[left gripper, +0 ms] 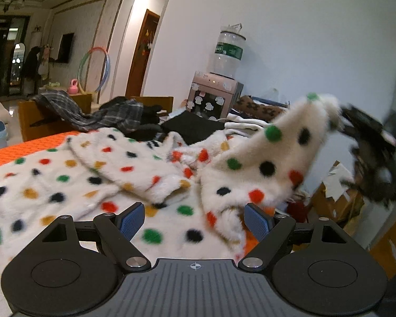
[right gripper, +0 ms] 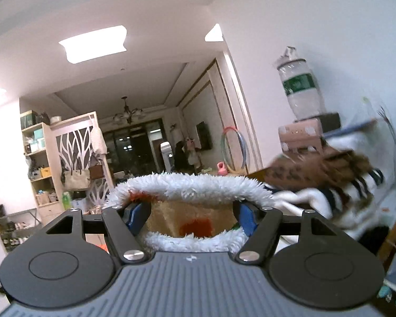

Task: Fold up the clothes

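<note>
A white fleece garment [left gripper: 92, 174] with coloured dots lies spread on an orange cover [left gripper: 26, 148]. My left gripper [left gripper: 194, 208] hovers just above it, open, nothing between its blue pads [left gripper: 132, 219]. One end of the garment [left gripper: 272, 153] is pulled up to the right, where my right gripper [left gripper: 367, 129] shows as a dark blur. In the right wrist view the fluffy cuff [right gripper: 187, 185] loops around both spread fingers of the right gripper [right gripper: 190, 207]. Its beige lining with an orange dot fills the gap. The pads do not visibly pinch it.
Plaid clothes [left gripper: 100, 113], a black cloth [left gripper: 192, 126] and a brown spotted pile [right gripper: 316, 171] lie behind the garment. A water bottle [left gripper: 225, 52] stands on a pink cabinet [left gripper: 211, 97] by the wall. Cardboard boxes [left gripper: 335, 192] sit low on the right.
</note>
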The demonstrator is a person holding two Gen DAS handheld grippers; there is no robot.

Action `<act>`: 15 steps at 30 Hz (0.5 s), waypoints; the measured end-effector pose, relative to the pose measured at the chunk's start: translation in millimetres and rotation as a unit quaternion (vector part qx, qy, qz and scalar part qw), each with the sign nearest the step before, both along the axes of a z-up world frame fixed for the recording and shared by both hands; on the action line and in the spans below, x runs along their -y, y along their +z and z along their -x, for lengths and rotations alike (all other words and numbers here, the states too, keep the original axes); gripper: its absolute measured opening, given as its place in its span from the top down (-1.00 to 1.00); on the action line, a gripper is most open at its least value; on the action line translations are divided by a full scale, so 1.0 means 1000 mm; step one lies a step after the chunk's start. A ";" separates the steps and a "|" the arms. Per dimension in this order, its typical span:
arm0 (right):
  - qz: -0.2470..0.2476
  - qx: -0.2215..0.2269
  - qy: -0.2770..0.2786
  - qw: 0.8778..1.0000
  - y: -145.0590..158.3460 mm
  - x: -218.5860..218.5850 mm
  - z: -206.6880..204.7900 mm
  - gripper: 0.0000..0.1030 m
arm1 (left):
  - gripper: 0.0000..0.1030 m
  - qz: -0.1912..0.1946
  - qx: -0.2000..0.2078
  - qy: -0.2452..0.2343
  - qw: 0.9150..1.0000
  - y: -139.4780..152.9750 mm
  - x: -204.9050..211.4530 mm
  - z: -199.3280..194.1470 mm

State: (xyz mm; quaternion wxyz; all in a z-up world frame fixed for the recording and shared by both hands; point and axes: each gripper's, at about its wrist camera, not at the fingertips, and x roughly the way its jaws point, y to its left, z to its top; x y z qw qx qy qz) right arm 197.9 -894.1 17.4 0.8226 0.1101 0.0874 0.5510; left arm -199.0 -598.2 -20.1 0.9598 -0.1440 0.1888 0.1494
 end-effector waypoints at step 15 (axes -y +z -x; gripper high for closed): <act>0.125 0.015 -0.004 0.992 0.050 -0.304 0.050 -0.46 | -0.66 -0.034 0.002 0.108 0.994 0.029 -0.054 0.145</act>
